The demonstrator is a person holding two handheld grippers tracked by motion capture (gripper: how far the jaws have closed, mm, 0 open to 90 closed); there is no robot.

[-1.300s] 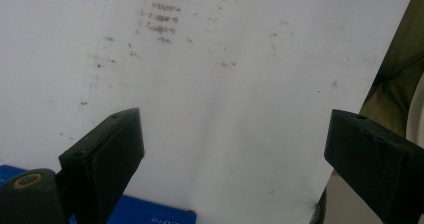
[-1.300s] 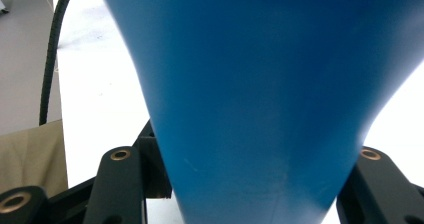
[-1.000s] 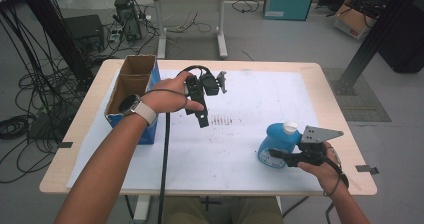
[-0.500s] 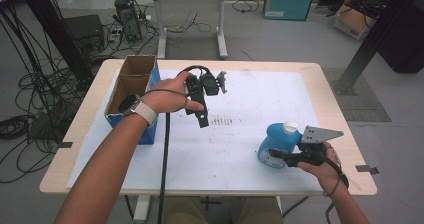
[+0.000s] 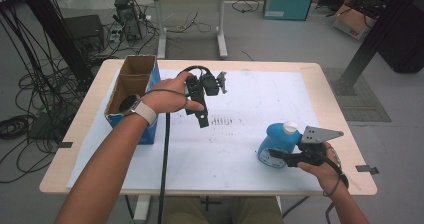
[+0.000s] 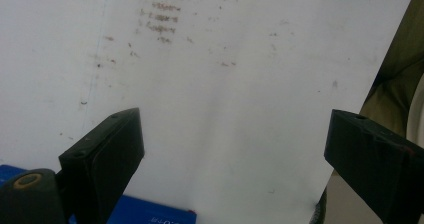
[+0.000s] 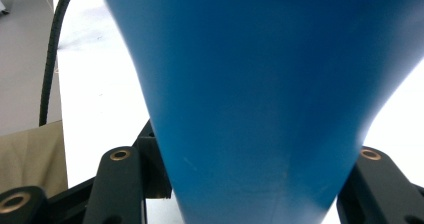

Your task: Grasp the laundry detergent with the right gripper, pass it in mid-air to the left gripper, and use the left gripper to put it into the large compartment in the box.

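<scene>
Right now my right claw (image 5: 280, 156) is clamped on the blue bottle (image 5: 276, 143), which stands near the counter's (image 5: 320, 84) right front corner. From the right claw's camera the bottle (image 7: 270, 94) sits deep between the jaws, though I can't quite see the pads touching. I'd hold that squeeze firm and lift straight, since the bottle looks smooth and tapered and could slip. My left claw (image 5: 200, 115) hovers released above the sheet, near the box (image 5: 131, 86); I'd keep it clear.
</scene>
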